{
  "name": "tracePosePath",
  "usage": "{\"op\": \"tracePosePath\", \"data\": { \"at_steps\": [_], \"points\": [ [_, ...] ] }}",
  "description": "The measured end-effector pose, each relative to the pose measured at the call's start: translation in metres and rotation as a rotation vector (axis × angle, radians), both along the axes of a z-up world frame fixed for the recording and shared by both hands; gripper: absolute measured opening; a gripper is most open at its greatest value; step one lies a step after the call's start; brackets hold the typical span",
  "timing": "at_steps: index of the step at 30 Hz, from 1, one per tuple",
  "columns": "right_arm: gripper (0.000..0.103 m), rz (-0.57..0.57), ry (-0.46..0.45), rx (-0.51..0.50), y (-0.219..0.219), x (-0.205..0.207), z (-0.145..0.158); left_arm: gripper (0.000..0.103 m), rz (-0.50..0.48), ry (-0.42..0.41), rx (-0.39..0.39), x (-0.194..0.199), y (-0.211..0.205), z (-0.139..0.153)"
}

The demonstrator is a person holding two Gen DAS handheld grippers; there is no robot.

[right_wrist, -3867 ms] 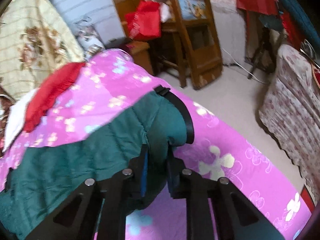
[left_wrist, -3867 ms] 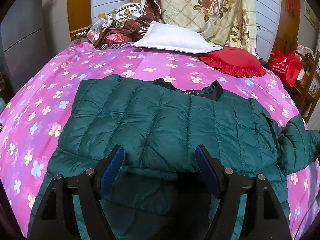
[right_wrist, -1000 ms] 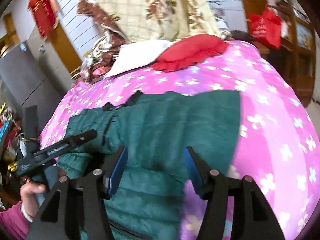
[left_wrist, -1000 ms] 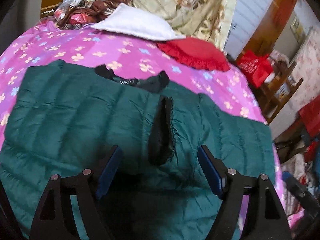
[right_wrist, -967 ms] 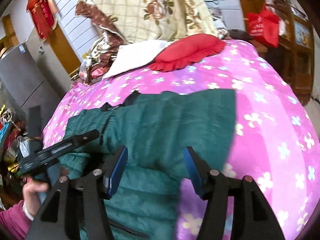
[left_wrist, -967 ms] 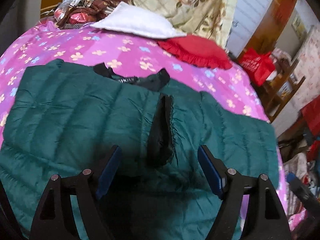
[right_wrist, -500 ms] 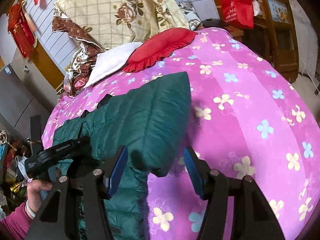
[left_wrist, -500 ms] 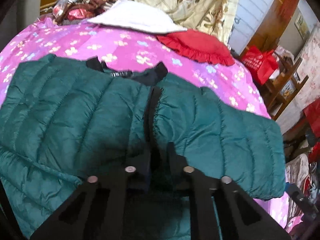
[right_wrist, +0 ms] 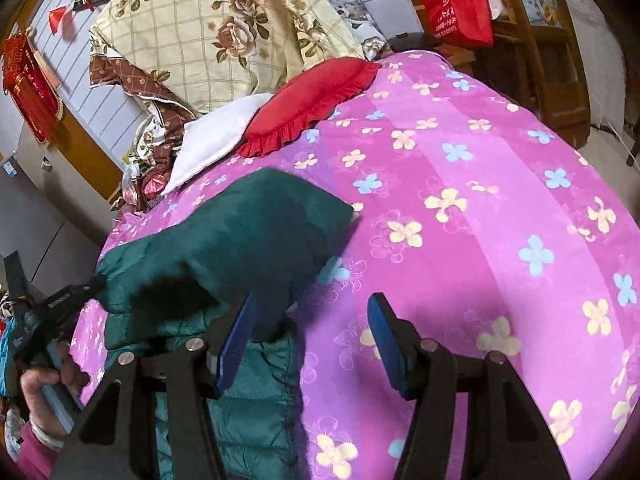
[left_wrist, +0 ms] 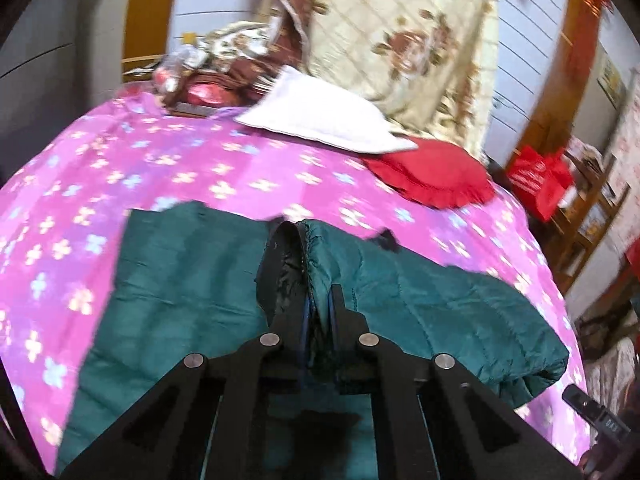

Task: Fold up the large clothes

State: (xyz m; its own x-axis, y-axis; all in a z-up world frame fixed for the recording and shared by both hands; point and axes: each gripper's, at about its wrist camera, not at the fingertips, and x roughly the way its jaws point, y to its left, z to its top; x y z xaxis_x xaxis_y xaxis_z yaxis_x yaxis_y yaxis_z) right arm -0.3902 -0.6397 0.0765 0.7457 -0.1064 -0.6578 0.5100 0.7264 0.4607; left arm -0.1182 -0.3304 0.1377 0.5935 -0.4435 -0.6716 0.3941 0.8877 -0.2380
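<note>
The green puffer jacket (left_wrist: 180,288) is pinched by the clamped left gripper (left_wrist: 318,312); the right gripper (right_wrist: 308,332) is held apart, empty.

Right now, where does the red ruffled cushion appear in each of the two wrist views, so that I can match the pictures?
Left wrist view: the red ruffled cushion lies upper right of centre, on the pink bedspread, beyond the green jacket.
Right wrist view: the cushion lies upper centre, at the far edge of the bedspread.
Shared landmark: the white pillow, directly left of the cushion in both views.
</note>
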Motion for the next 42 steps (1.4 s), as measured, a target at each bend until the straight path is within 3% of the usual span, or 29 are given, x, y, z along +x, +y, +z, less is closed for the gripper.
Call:
{"op": "tracePosePath", "data": {
  "at_steps": [11, 18, 24, 32, 33, 34, 36, 39, 42],
  "points": [
    [0.061, 0.084, 0.039, 0.01, 0.027, 0.077, -0.008, 0.0, 0.103, -0.024, 0.041, 0.026, 0.064, -0.009],
    [0.061, 0.164, 0.085, -0.047, 0.053, 0.133, -0.011, 0.0, 0.168, 0.007, 0.065, 0.042, 0.1, -0.03],
    [0.061, 0.233, 0.173, -0.175, 0.073, 0.181, -0.022, 0.0, 0.195, 0.031, 0.092, 0.048, 0.115, -0.049],
    [0.062, 0.25, 0.222, -0.175, 0.069, 0.205, -0.037, 0.0, 0.178, 0.015, 0.1, 0.049, 0.113, -0.059],
    [0.062, 0.25, 0.225, -0.18, 0.07, 0.204, -0.035, 0.001, 0.172, 0.014, 0.095, 0.049, 0.114, -0.057],
    [0.062, 0.25, 0.224, -0.185, 0.07, 0.202, -0.032, 0.012, 0.169, 0.01, 0.092, 0.049, 0.115, -0.052],
    [0.062, 0.231, 0.191, -0.191, 0.071, 0.191, -0.017, 0.022, 0.178, -0.014, 0.088, 0.046, 0.118, -0.043],
    [0.062, 0.237, 0.116, -0.18, 0.075, 0.18, 0.004, 0.024, 0.176, -0.075, 0.082, 0.039, 0.117, -0.026],
    [0.062, 0.286, 0.111, -0.193, 0.089, 0.19, 0.013, 0.029, 0.147, -0.107, 0.102, 0.034, 0.104, -0.022]
  ]
}}
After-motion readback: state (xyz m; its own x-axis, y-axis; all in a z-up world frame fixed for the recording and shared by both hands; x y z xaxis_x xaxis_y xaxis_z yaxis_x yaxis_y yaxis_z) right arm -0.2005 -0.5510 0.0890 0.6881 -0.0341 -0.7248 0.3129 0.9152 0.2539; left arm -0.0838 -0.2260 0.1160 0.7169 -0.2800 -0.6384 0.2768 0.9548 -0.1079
